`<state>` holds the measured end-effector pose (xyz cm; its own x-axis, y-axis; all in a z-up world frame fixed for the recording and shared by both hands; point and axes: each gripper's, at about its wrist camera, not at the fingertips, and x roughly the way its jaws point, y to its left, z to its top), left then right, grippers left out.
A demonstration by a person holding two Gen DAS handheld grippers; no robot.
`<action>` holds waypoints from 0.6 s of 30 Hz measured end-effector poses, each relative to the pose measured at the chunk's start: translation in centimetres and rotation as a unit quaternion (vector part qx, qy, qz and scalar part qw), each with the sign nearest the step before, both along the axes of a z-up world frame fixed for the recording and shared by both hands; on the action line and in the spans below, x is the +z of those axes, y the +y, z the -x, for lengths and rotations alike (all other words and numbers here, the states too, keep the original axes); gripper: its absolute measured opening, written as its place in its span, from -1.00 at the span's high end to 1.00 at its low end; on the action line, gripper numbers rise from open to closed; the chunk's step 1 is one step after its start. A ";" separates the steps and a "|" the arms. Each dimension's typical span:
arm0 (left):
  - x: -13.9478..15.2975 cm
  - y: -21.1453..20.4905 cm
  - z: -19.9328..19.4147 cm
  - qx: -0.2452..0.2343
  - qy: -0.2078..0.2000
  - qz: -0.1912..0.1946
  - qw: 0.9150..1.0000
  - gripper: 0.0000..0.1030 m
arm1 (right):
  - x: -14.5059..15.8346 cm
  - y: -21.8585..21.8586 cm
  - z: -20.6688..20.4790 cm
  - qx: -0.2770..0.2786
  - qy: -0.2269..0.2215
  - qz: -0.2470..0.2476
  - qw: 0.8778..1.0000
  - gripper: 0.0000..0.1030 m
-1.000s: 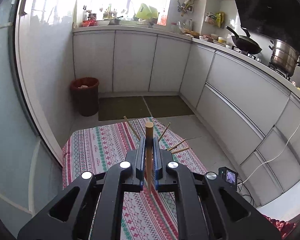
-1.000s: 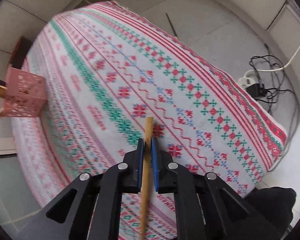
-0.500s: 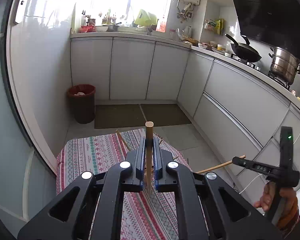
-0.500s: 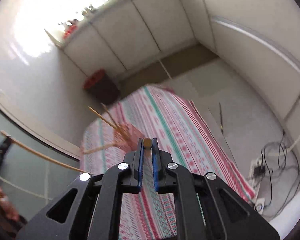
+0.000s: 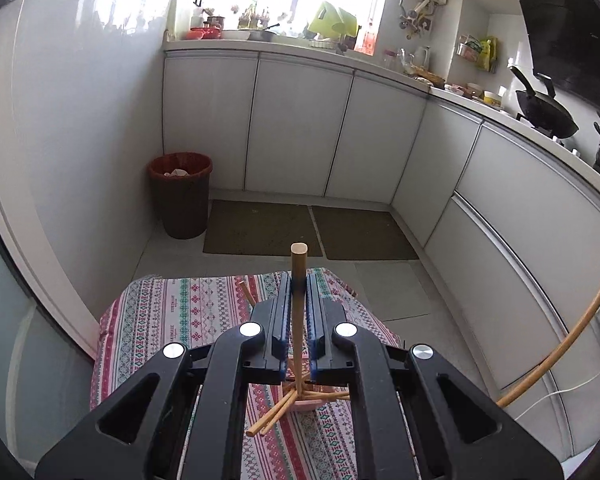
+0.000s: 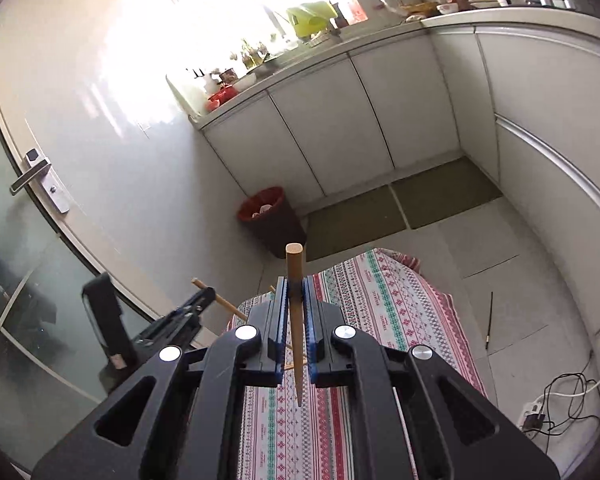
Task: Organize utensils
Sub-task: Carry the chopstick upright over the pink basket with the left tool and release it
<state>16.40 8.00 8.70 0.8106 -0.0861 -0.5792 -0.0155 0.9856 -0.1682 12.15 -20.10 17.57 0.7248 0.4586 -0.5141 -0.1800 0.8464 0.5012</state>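
My left gripper (image 5: 299, 280) is shut on a wooden chopstick (image 5: 298, 304), held upright with its tip down over a pink holder (image 5: 306, 402) that has several chopsticks splayed in it. My right gripper (image 6: 295, 282) is shut on another wooden chopstick (image 6: 296, 320), held upright above the patterned tablecloth (image 6: 364, 320). The left gripper (image 6: 196, 300) with its chopstick shows at the left of the right wrist view. The right gripper's chopstick (image 5: 556, 352) curves in at the right edge of the left wrist view.
The small table has a red, green and white striped cloth (image 5: 172, 320). A red bin (image 5: 180, 194) stands by the wall. White kitchen cabinets (image 5: 300, 128) curve around the room. A dark stick (image 6: 489, 320) lies on the floor, cables (image 6: 560, 404) to the right.
Both grippers have risen and tilted up with their chopsticks. The left chopstick now stands over the pink holder. The right gripper has moved off to the right of the left view.
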 end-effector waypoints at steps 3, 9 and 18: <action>-2.5 -0.3 -1.7 0.004 0.005 -0.003 1.000 0.86 | -1.3 1.1 -2.0 -0.001 0.010 0.005 1.000 0.85; -3.9 0.4 -0.6 0.020 0.006 0.001 1.000 0.20 | -3.5 3.3 -4.9 -0.003 0.026 0.028 0.999 0.85; 0.1 5.0 3.9 0.080 -0.069 0.054 0.993 -0.26 | -7.7 6.0 -7.5 -0.031 0.017 0.065 0.997 0.85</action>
<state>12.48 13.02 8.81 0.8896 -0.0066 -0.4567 -0.1391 0.9485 -0.2847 19.69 -14.14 9.85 0.7310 0.3420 -0.5905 -0.1111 0.9135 0.3914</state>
